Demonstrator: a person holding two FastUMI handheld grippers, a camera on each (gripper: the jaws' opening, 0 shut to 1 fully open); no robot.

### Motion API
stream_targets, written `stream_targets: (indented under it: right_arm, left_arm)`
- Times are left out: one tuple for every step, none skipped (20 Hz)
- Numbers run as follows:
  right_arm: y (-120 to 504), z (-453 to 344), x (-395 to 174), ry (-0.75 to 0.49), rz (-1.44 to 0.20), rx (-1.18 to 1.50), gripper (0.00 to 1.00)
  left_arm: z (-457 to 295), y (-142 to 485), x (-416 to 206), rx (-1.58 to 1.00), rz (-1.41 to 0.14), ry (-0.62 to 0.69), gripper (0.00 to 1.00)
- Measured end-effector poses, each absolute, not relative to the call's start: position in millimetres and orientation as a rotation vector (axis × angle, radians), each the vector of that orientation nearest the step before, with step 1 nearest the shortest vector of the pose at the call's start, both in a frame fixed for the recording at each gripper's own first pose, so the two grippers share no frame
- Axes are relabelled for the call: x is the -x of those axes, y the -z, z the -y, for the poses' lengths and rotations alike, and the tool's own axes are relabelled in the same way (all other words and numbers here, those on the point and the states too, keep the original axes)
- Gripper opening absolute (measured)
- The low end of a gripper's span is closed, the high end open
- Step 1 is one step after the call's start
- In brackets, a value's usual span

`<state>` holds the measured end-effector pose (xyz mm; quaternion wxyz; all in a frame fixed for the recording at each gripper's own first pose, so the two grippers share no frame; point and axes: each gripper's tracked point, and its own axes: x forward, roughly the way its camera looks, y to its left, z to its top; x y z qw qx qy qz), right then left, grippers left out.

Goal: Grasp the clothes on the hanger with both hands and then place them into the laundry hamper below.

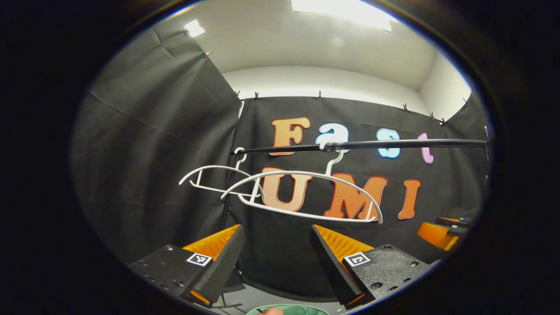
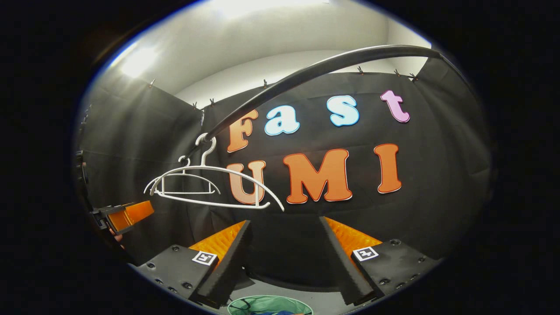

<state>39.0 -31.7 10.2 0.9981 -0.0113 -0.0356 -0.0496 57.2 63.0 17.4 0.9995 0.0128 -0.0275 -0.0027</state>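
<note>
Hangers dangle bare from the rail, two white ones side by side, no clothes on either. Below the rail, the hamper shows its green rim; in the right gripper view something blue lies inside it, while the left gripper view shows a pale bit at that rim. Left gripper points level at the hangers, jaws spread, nothing between them. Right gripper does likewise, jaws spread and empty, under the rail.
</note>
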Motion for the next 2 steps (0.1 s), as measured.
stream_targets:
  right_arm:
    - [-10.8, 32.1, -37.9, 0.101, 0.072, 0.023, 0.97]
    - [-10.9, 32.3, -38.0, 0.102, 0.075, 0.024, 0.97]
  left_arm:
    - [-63.3, -16.6, -56.2, -0.024, 0.053, 0.005, 0.95]
    - [-63.6, -16.0, -56.2, -0.023, 0.050, 0.006, 0.95]
